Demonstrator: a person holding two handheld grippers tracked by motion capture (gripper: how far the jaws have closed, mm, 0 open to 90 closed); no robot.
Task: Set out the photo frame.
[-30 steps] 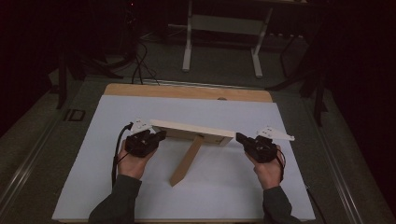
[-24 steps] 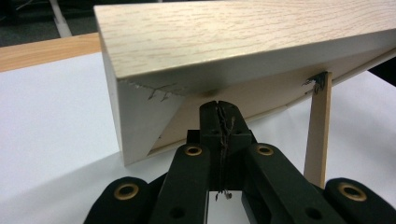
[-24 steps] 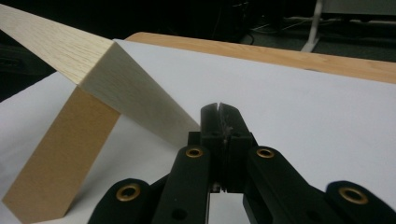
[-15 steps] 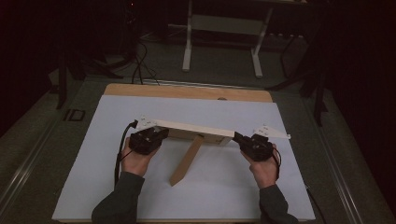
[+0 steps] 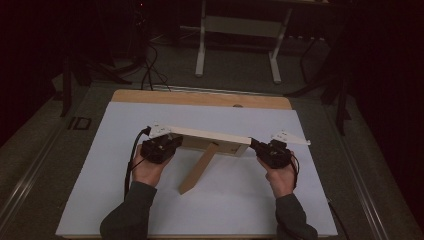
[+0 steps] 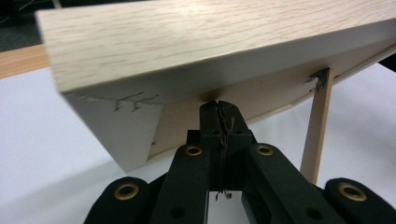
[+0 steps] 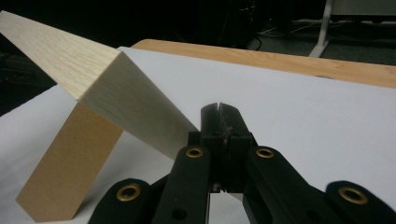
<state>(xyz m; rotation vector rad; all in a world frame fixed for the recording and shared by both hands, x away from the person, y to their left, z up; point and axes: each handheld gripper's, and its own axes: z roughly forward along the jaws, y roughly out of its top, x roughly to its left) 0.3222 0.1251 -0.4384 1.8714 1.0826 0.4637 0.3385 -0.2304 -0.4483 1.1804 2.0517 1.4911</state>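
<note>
A pale wooden frame (image 5: 207, 137) stands on the white desk (image 5: 100, 170), propped by its back strut (image 5: 199, 170). At the frame's left end sits the left gripper (image 5: 167, 142), jaws pressed together; at its right end the right gripper (image 5: 257, 148), likewise pressed together.

In the left gripper view the frame (image 6: 196, 51) runs off the right edge, and the closed fingers (image 6: 211, 122) hide what they touch beneath it — contact unclear. In the right gripper view the prop (image 7: 70, 172) hides its own foot.

Dark sleeves; black claws (image 5: 180, 141) with brass rivets, trailing cables.
</note>
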